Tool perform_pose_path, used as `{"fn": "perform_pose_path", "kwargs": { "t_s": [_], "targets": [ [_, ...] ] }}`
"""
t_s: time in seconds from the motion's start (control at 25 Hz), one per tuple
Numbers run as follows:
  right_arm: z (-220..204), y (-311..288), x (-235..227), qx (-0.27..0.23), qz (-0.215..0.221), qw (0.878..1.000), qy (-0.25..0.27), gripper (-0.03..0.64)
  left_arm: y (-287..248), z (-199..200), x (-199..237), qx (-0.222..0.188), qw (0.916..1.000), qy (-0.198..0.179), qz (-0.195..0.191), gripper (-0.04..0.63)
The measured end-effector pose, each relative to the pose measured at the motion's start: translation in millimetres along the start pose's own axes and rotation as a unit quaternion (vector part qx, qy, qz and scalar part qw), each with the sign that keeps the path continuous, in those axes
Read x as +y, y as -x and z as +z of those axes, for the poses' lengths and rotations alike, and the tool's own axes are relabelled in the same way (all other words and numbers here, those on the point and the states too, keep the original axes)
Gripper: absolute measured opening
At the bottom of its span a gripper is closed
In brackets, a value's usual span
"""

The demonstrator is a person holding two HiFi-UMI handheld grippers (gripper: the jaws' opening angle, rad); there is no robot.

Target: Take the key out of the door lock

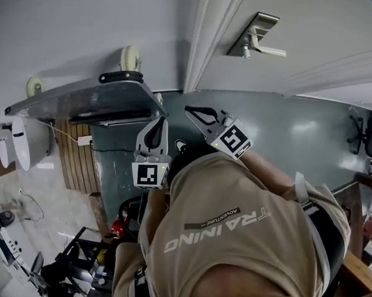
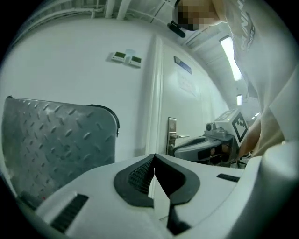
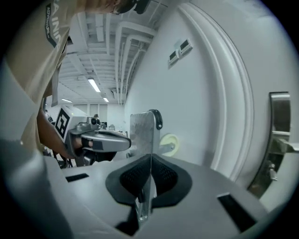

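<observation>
Poking out under the silver lever handle (image 1: 265, 48), at one o'clock in my head view, is what I take for the small silver key (image 1: 246, 52), still in the lock of the white door (image 1: 327, 18). My left gripper (image 2: 154, 158) and right gripper (image 3: 150, 158) sit well short, jaws pressed together on nothing; next I'd part the right's jaws and reach there.

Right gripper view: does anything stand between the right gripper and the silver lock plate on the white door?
Nothing visible does. The shut right gripper points at the upright grey metal plate, while the silver lock plate lies off to the right, with only open air between them.
</observation>
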State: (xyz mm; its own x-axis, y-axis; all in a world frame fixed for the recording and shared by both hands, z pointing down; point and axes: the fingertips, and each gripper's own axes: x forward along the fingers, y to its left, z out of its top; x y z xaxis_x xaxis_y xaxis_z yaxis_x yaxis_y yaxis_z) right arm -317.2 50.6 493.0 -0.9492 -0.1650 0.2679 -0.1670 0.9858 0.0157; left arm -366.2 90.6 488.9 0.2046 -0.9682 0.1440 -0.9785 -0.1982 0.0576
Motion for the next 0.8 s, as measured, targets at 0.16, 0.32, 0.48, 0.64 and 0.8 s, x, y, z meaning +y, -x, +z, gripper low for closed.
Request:
{"fn": "perform_pose_path", "kwargs": {
  "t_s": [0.16, 0.32, 0.48, 0.64, 0.8],
  "targets": [
    [-17, 29, -30, 0.016, -0.065, 0.997, -0.030, 0.015, -38, -3, -14, 0.002, 0.9981, -0.012, -0.060, 0.009],
    [-18, 65, -55, 0.001, -0.130, 0.990, -0.058, 0.015, -63, 5, -42, 0.004, 0.9936, -0.010, -0.112, 0.009],
    [-33, 96, -75, -0.002, -0.180, 0.981, -0.078, 0.015, -84, 16, -72, 0.000, 0.9879, -0.022, -0.153, 0.009],
    [-47, 117, -81, -0.005, -0.187, 0.977, -0.100, 0.015, -99, 13, -94, 0.021, 0.9831, -0.025, -0.180, 0.009],
    [-58, 136, -102, -0.010, -0.185, 0.976, -0.114, 0.015, -116, 19, -109, 0.040, 0.9838, -0.019, -0.174, 0.009]
  ]
}}
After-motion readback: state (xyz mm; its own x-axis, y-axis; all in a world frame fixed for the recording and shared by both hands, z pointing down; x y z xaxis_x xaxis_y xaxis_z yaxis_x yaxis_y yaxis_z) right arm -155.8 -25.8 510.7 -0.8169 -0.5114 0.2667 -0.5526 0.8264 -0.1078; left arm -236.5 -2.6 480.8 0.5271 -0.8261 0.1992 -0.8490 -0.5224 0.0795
